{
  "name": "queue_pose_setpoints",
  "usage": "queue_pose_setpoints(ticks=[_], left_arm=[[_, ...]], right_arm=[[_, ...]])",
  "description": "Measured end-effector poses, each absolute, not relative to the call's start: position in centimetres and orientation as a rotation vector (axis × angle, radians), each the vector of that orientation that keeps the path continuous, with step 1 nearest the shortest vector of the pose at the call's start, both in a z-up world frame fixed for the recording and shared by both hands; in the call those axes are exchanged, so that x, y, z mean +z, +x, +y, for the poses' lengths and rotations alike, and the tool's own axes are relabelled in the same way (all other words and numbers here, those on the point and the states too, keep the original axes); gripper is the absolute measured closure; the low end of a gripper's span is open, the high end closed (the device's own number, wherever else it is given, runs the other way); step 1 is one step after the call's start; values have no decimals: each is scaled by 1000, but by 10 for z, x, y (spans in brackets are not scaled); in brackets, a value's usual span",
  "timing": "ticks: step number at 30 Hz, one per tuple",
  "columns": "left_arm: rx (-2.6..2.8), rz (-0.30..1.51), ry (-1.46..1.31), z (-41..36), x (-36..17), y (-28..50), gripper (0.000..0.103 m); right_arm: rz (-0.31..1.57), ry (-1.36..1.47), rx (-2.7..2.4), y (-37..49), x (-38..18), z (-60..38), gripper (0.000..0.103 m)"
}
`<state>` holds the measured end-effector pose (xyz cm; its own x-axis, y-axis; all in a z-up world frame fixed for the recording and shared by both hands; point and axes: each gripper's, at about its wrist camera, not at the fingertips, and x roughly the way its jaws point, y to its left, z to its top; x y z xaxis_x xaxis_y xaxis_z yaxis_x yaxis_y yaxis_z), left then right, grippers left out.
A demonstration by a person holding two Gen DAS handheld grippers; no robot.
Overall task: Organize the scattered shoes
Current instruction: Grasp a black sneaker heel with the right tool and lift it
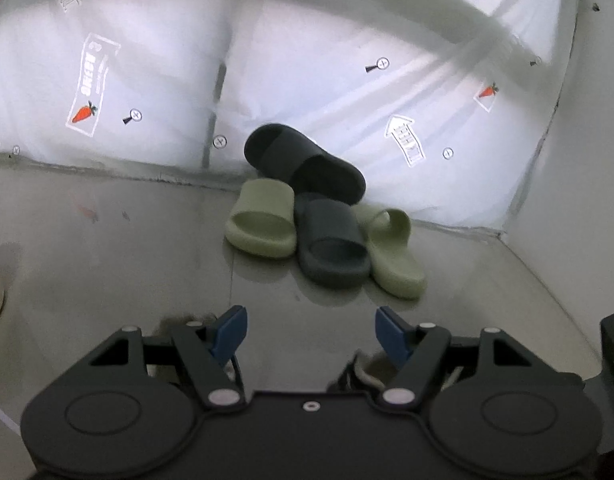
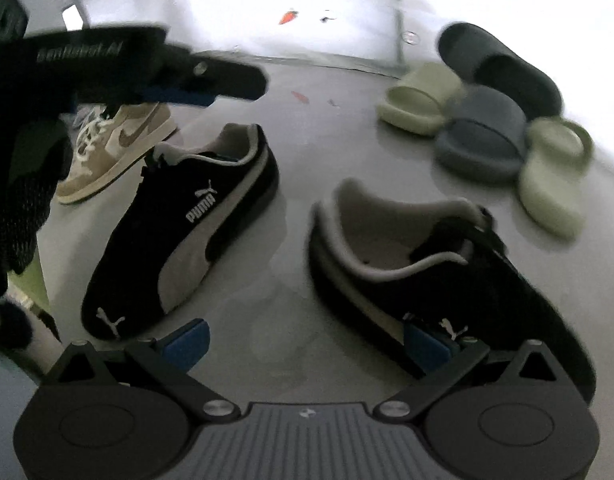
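Seven shoes scattered on glossy grey floor (image 2: 299,128), none yet paired. Largest first: two black Puma sneakers, one at 9 o'clock (image 2: 187,236) in the right view, the other at 4 o'clock (image 2: 439,276) just by the right gripper (image 2: 307,342), fingers apart and empty. Best closed on the heel collar (firm rim). Beige sneaker (image 2: 119,148) under the left gripper (image 1: 311,330), also spread, empty. Slide pile (image 1: 315,216) at 12 o'clock, hard against the plastic-sheeted wall (image 1: 347,80); open floor between.
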<state>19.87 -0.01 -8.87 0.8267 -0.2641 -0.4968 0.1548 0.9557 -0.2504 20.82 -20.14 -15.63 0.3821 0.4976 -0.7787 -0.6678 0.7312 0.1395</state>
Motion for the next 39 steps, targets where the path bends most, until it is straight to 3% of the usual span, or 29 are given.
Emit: queue_pose_setpoints(ticks=[9, 13, 16, 20, 26, 39], left_arm=[[-227, 541, -256, 7, -89, 243, 31], [-247, 571, -257, 4, -93, 247, 31], [-264, 593, -245, 3, -98, 247, 31], [-266, 612, -252, 6, -102, 254, 31], [-259, 616, -255, 10, -104, 258, 31], [-253, 611, -279, 13, -103, 253, 31]], right_arm=[[916, -138, 823, 257, -149, -197, 1], [819, -6, 774, 263, -124, -225, 1], [749, -58, 582, 268, -124, -242, 0], [834, -196, 525, 281, -153, -255, 0], [958, -157, 565, 290, -174, -265, 0], [1013, -141, 432, 269, -182, -246, 0]])
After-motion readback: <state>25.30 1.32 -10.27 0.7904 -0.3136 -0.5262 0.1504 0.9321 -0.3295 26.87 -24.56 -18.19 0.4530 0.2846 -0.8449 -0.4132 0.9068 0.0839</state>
